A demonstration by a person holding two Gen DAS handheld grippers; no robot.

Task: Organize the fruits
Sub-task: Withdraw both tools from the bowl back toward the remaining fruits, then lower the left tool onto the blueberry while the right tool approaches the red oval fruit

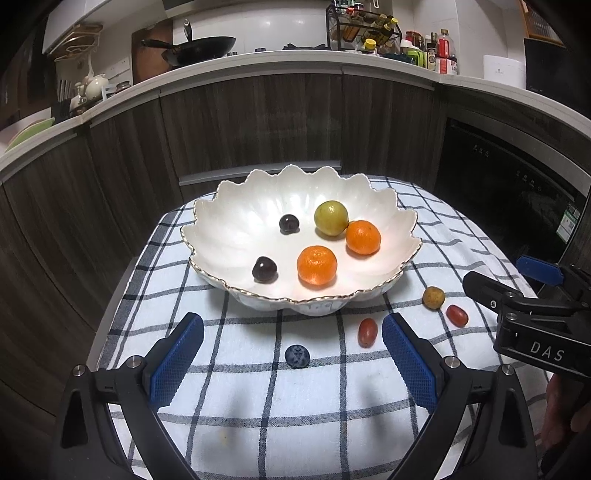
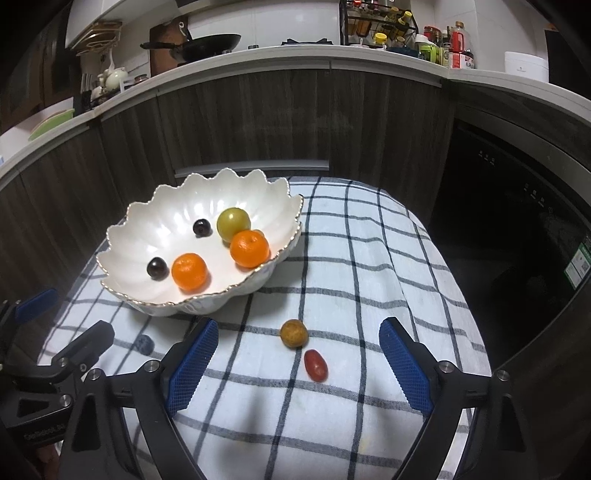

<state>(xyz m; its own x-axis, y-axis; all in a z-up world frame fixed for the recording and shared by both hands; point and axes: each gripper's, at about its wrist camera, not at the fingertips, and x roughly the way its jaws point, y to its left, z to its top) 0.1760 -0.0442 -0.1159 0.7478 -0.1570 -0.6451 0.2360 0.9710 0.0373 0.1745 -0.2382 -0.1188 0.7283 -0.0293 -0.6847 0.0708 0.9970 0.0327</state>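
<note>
Fruits lie partly on the cloth (image 1: 258, 424) and partly in the bowl (image 1: 229, 206). Nearest in the left wrist view, the left gripper (image 1: 293, 360) has its jaws spread wide with nothing pressed between them; the blueberry (image 1: 297, 356) sits on the cloth in the gap, touching neither blue pad. Just inside the right pad lies a red tomato (image 1: 367, 332), apart from the berry. In the right wrist view the right gripper (image 2: 297, 363) is likewise released, jaws wide, gripping nothing. Between its pads lie a second tomato (image 2: 316, 365) and, just beyond and close beside it, a small yellow-brown fruit (image 2: 293, 333); whether the two touch cannot be told. None of these touch the pads.

Farther on stands the white scalloped bowl with a gold rim, resting on the checked cloth. Toward its near side are a dark cherry (image 1: 264, 269) and an orange (image 1: 317, 266), near each other but apart. Deeper in sit a second orange (image 1: 363, 237) and a green-yellow fruit (image 1: 331, 218), close together and seemingly touching, with another cherry (image 1: 289, 223) well to their left.

Behind the table runs a row of dark wood cabinets (image 1: 240, 122) under a pale counter (image 1: 258, 61) carrying a wok (image 1: 201, 48) and a rack of bottles (image 1: 364, 27).
</note>
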